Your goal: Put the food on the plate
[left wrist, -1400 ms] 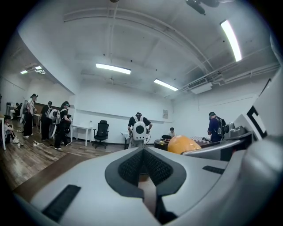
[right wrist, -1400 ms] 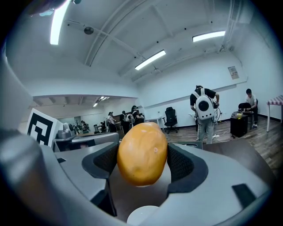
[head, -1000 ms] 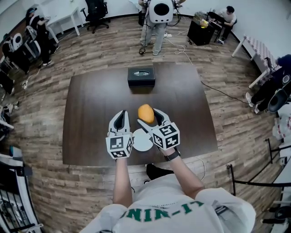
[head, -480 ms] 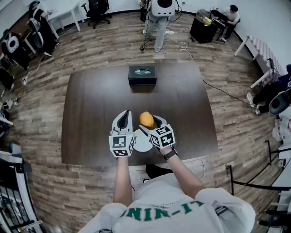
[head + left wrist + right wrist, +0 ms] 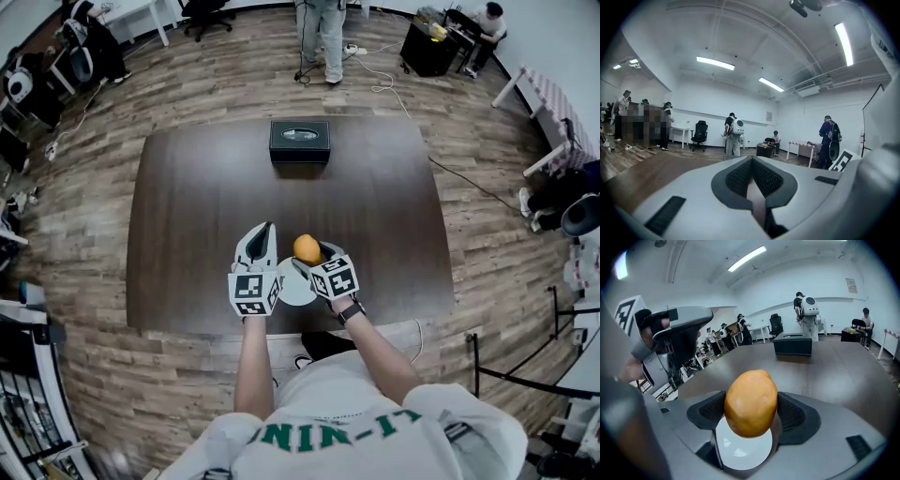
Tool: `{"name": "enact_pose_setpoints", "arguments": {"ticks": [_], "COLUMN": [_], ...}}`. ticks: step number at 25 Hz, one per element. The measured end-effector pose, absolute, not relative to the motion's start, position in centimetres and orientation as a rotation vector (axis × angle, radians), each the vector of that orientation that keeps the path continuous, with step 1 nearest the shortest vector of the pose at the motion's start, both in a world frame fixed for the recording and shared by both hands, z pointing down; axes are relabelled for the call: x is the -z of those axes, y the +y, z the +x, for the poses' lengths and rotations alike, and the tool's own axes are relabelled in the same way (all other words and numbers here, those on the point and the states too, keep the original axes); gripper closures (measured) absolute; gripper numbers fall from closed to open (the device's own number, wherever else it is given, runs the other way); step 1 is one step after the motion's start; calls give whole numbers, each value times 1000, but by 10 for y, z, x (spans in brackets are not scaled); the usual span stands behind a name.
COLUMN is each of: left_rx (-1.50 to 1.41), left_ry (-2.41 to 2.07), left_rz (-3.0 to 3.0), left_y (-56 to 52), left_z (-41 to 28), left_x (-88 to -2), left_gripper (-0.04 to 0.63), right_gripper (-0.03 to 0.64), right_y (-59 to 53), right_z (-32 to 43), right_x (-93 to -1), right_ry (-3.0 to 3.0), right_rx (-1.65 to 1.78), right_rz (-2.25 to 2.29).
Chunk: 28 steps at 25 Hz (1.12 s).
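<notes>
A yellow-orange, potato-like food (image 5: 306,248) is held between the pads of my right gripper (image 5: 307,251), which is shut on it. In the right gripper view the food (image 5: 751,401) hangs just above a small white plate (image 5: 743,452). In the head view the plate (image 5: 292,284) lies near the table's front edge, partly hidden between the two marker cubes. My left gripper (image 5: 262,236) stays just left of the plate, jaws together and nothing between them (image 5: 751,174). It also shows at the left of the right gripper view (image 5: 670,336).
A black box (image 5: 300,141) sits at the far middle of the dark brown table (image 5: 187,216). Several people, chairs and desks stand around the room beyond the table. The table's front edge is right behind the plate.
The right gripper has drawn the food back toward me, from beyond the plate to over its far edge. The left gripper has barely moved.
</notes>
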<state>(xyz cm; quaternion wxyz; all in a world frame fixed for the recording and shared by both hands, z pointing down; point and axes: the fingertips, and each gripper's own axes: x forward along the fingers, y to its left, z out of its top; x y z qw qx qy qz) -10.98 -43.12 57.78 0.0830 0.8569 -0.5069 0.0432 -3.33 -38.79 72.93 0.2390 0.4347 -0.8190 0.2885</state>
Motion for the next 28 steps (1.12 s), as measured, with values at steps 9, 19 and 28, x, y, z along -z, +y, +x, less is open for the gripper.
{"name": "enact_pose_setpoints", "arguments": {"ticks": [9, 19, 28], "left_rx": [-178, -203, -216], "left_ry": [-1511, -1518, -1516], "left_rz": [2534, 2500, 2499], "left_y": [-437, -434, -430], "left_z": [-114, -116, -112], "left_x": [-610, -629, -629], "left_gripper": [584, 584, 584], "right_gripper": [262, 262, 160], "right_y": [-377, -351, -350], "right_z": [-44, -51, -53], "right_x": [-779, -824, -824], "right_ry": [-2173, -2083, -2094], "right_rx": [-848, -843, -766], "right_rz": [1070, 943, 941]}}
